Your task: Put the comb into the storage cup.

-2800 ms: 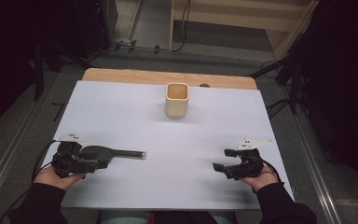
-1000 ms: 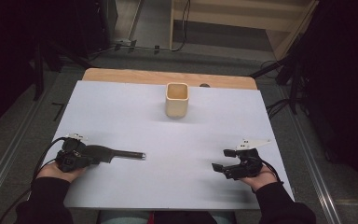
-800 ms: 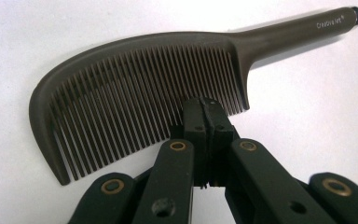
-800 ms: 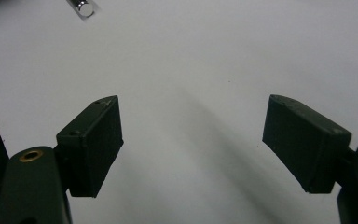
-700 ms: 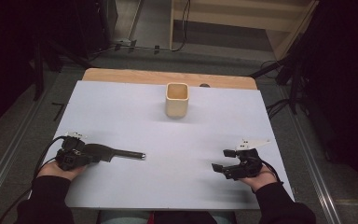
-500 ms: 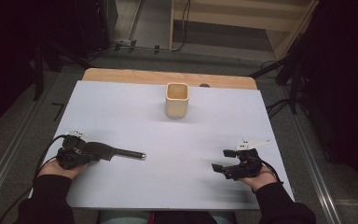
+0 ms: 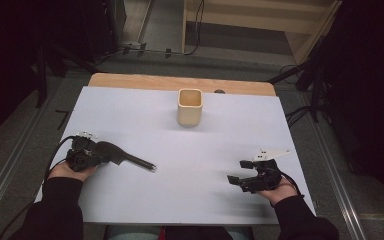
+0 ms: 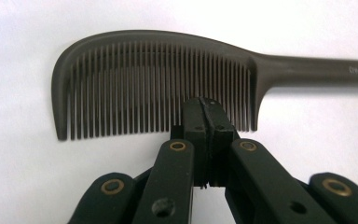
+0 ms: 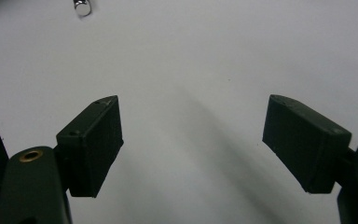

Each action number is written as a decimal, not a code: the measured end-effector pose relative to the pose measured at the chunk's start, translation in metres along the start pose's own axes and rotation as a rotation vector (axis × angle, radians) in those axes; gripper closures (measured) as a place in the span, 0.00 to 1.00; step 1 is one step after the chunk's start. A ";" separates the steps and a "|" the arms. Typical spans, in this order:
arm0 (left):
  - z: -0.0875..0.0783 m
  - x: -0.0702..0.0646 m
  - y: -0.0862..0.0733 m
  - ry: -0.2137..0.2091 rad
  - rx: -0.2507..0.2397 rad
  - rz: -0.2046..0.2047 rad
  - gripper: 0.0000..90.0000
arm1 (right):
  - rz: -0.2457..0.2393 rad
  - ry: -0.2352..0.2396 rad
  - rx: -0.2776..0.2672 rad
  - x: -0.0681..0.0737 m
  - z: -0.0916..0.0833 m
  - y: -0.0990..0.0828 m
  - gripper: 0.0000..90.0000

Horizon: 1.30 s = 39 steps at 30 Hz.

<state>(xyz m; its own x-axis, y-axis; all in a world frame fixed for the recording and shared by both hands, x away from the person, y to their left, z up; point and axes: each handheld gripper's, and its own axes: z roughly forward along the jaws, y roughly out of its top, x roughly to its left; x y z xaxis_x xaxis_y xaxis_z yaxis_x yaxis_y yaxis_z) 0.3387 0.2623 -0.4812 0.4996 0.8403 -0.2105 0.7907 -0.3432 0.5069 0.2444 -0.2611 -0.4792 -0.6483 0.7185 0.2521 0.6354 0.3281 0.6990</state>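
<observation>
A dark comb (image 7: 122,156) lies flat on the white table top (image 7: 190,195), its handle pointing right and its teeth (image 8: 154,88) facing my left gripper (image 7: 96,155). That gripper is shut, jaws pressed together with nothing between them. Its tips (image 8: 204,108) overlap the ends of the comb's teeth; I cannot tell whether they touch. My right gripper (image 7: 236,179) rests low at the front right, open and empty, with bare table between its pads (image 9: 93,144). A small shiny cylinder (image 9: 82,8), apparently the comb's handle tip, shows far off in the right gripper view.
A cream square cup (image 7: 189,106) stands upright at the back middle of the table. A strip of wooden table edge (image 7: 130,80) runs behind the white top. Cables trail from both grippers, and dark furniture surrounds the table.
My left hand has crept a little away from the front edge, and the comb's head end has swung with it, so the comb now lies more slanted. The right hand has stayed still.
</observation>
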 end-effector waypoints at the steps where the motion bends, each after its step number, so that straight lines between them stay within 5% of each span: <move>1: 0.000 0.000 0.000 0.000 0.000 0.000 1.00 | 0.000 0.000 0.000 0.000 0.000 0.000 0.20; 16: 0.018 0.008 0.025 -0.009 -0.049 -0.011 1.00 | 0.001 -0.001 -0.002 0.000 -0.001 0.000 0.20; 39: 0.052 -0.002 0.070 -0.029 -0.058 0.101 1.00 | 0.025 -0.009 -0.009 -0.001 -0.007 -0.007 0.20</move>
<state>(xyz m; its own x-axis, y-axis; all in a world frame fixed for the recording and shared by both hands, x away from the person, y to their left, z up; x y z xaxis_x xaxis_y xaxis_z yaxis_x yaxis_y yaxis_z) 0.4114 0.2145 -0.4882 0.5864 0.7897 -0.1800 0.7147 -0.3999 0.5738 0.2374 -0.2681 -0.4797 -0.6285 0.7320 0.2631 0.6472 0.3045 0.6989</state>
